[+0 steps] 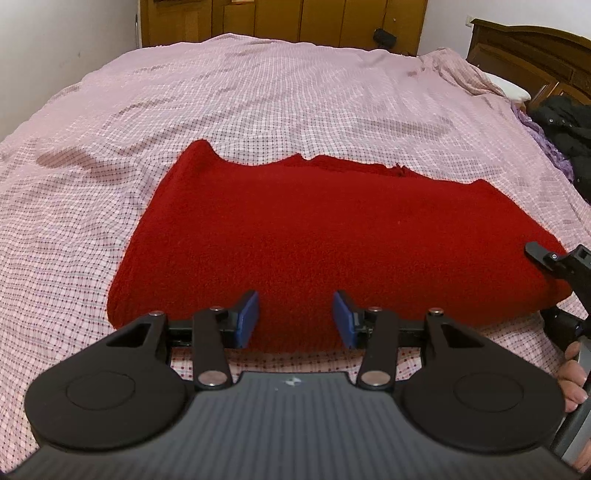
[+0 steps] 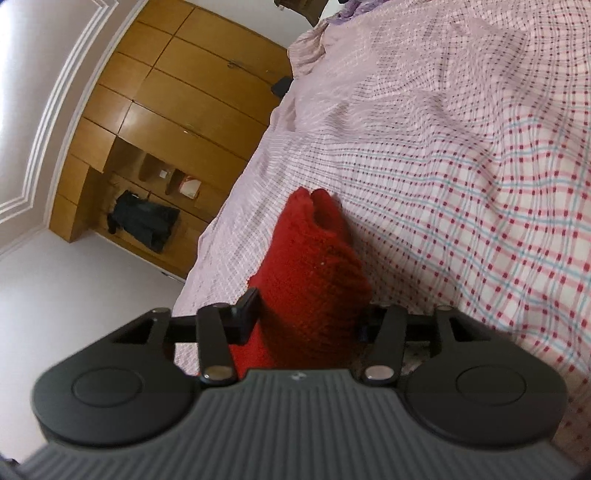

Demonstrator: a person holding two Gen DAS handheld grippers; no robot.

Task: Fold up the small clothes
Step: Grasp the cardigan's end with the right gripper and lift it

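A red knitted garment (image 1: 314, 236) lies folded flat on the pink checked bedsheet (image 1: 258, 92). My left gripper (image 1: 295, 319) sits at the garment's near edge. Red cloth fills the gap between its blue pads (image 1: 247, 319) and bulges below them, so it is shut on that edge. In the right wrist view the garment (image 2: 314, 266) runs away from the right gripper (image 2: 306, 315), which is shut on its end. The cloth hides one of its fingers. The right gripper's black parts (image 1: 554, 262) show at the garment's right end, with a hand (image 1: 572, 376) below.
A wooden wardrobe (image 1: 295, 18) stands beyond the bed's far edge. At the right are a dark headboard (image 1: 535, 48), a white pillow (image 1: 509, 88) and dark clothing (image 1: 569, 129). A dark garment (image 2: 144, 221) hangs in a wardrobe niche.
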